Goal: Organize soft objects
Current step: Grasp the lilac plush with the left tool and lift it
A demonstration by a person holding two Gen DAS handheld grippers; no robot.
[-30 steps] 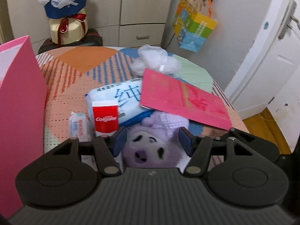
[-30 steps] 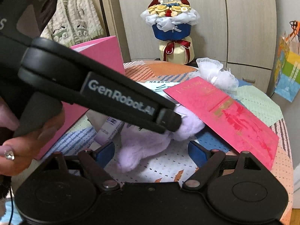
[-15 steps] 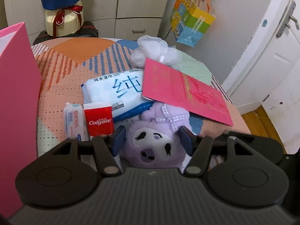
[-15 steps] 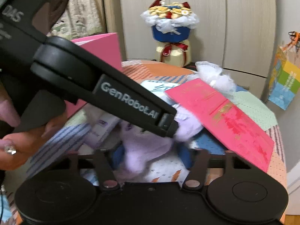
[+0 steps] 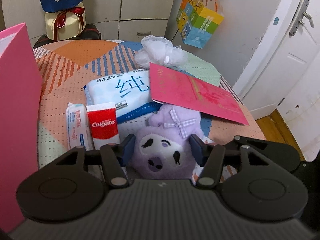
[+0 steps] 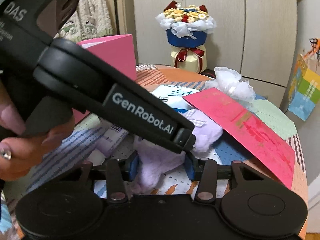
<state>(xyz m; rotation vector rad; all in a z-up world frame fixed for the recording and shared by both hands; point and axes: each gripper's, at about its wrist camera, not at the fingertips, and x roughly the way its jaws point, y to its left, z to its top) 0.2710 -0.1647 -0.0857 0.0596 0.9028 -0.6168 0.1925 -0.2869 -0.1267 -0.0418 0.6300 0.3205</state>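
A purple plush toy with a white face and a checked bow lies at the near edge of the table. My left gripper has the toy's head between its blue pads. The jaws are closing and the pads press on both sides of the head. In the right wrist view the plush body sits between the pads of my right gripper, whose jaws are also closing and squeezing it. The left gripper's black finger crosses that view, held by a hand. A white mesh puff lies farther back.
A red card overhangs the plush. Beside it lie a wet-wipes pack, a Colgate box and a small tissue pack. A pink bag stands at the left. A patterned cloth covers the table. A bouquet stands behind.
My right gripper's jaws have come in from wide apart onto the plush body. The left gripper has stayed around the plush head, which now sits a little higher between its pads.
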